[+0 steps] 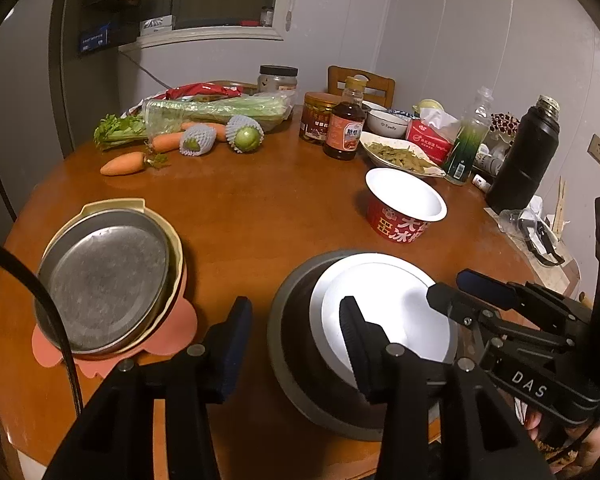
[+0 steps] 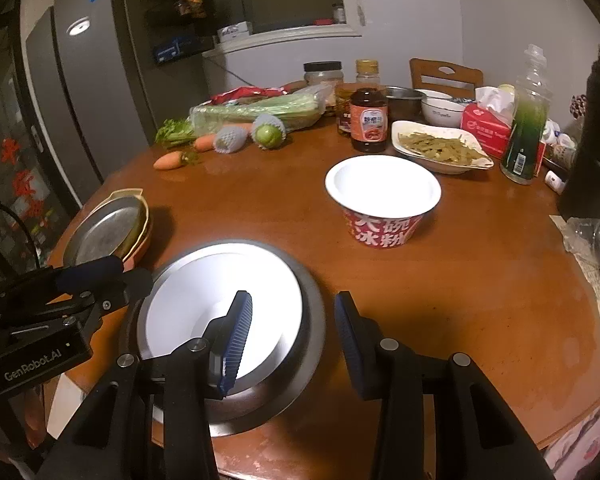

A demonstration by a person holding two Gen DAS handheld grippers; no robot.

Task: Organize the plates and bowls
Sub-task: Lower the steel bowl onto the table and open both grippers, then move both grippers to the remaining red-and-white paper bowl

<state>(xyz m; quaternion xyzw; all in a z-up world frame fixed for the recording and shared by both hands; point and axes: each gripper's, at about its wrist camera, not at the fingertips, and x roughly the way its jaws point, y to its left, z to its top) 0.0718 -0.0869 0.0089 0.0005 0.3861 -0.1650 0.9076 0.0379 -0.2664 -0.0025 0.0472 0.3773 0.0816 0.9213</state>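
The white bowl [image 2: 220, 304] sits nested in a grey bowl [image 2: 304, 360] at the tabletop's [image 1: 260, 208] near edge. Both grippers straddle its rim, left gripper [image 1: 296, 344] and right gripper [image 2: 294, 340], jaws apart and gripping nothing. The red paper bowl [image 2: 382, 200] stands beyond, nearer the right hand, with open tabletop between.

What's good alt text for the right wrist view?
The right claw straddles the right rim of a white bowl nested in a grey metal basin on a round wooden table; the left claw is at the opposite rim. Behind stand a red paper bowl and groceries.
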